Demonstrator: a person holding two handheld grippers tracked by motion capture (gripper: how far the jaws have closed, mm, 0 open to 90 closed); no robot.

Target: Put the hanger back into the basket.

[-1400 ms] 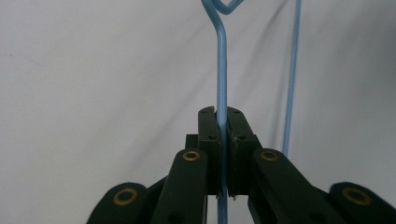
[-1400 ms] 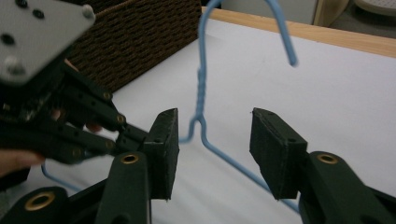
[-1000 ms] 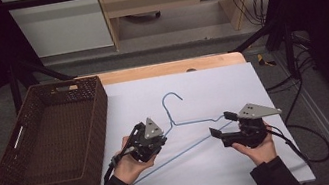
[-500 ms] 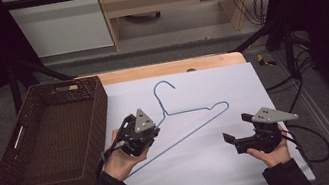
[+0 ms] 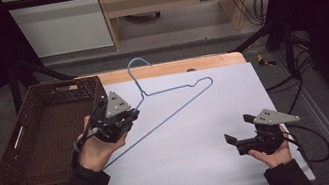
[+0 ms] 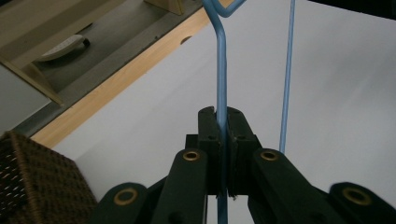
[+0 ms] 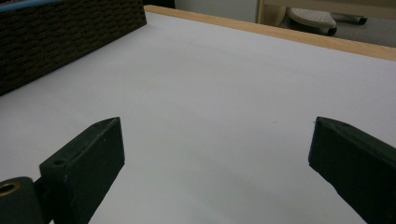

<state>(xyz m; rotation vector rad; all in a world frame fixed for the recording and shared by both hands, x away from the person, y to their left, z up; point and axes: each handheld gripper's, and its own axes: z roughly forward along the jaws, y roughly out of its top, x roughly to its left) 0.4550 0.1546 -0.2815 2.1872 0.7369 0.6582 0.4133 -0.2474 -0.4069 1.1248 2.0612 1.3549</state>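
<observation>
Light: even overhead light is brightening the white sheet [image 5: 199, 132], while the surroundings are staying dark.
Shadows: soft shade is lying under the right gripper [image 7: 215, 154].
Focus: left gripper [image 6: 223, 140] is showing sharp; the bench beyond it is blurring.
Glare: none is showing.

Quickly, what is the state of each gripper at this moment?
Left gripper: closed on the thin blue wire hanger.
Right gripper: open, holding nothing, above the white table sheet.

Thin glossy blue wire hanger [image 5: 174, 102], dark woven wicker basket [image 5: 39, 144], matt white tabletop [image 5: 199, 132] edged in wood.
</observation>
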